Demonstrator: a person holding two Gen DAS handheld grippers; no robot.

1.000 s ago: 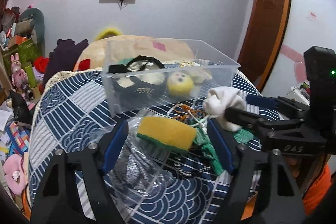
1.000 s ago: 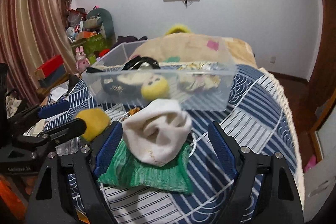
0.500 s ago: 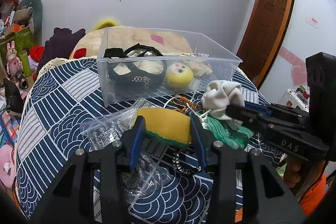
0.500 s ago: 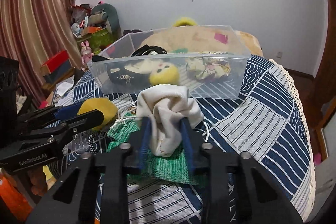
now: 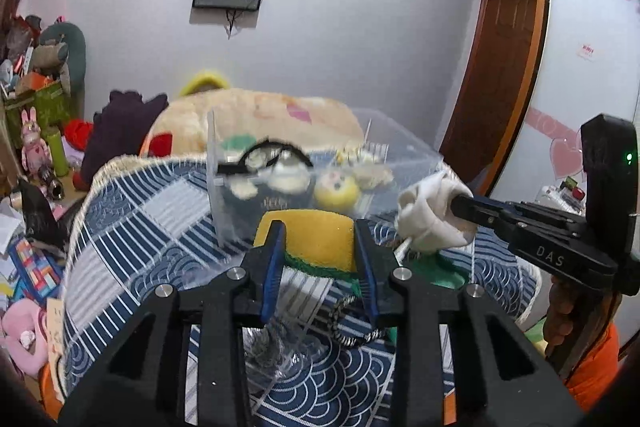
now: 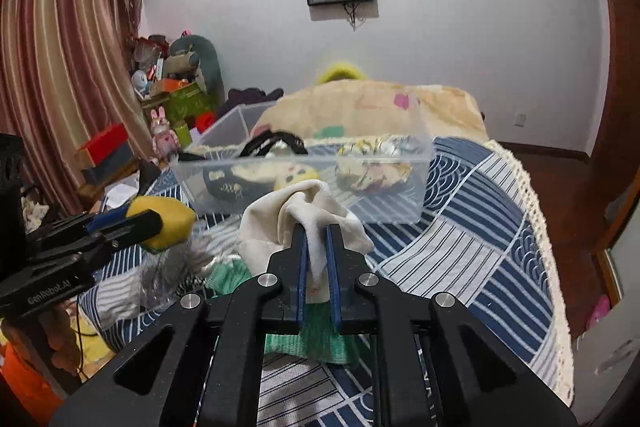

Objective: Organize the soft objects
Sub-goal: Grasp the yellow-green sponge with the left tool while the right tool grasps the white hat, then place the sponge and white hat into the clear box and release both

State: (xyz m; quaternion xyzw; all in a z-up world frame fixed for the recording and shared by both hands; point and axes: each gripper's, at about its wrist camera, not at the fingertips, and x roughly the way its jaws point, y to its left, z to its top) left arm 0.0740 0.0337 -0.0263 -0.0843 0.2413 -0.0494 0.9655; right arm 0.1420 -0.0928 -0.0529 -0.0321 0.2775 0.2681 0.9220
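My left gripper is shut on a yellow sponge with a green underside and holds it above the bed. It also shows in the right wrist view. My right gripper is shut on a white cloth, lifted clear of the bed; the cloth also shows in the left wrist view. A clear plastic box stands just beyond both grippers and holds a black strap, a yellow plush face and patterned fabric.
A green mesh cloth lies under the right gripper. A clear bag and a striped cord lie under the left gripper. The blue patterned bedspread stretches to the right. A beige pillow lies behind the box.
Both grippers closed from wide open, the left on the sponge and the right on the white cloth, and both have lifted their objects towards the box.
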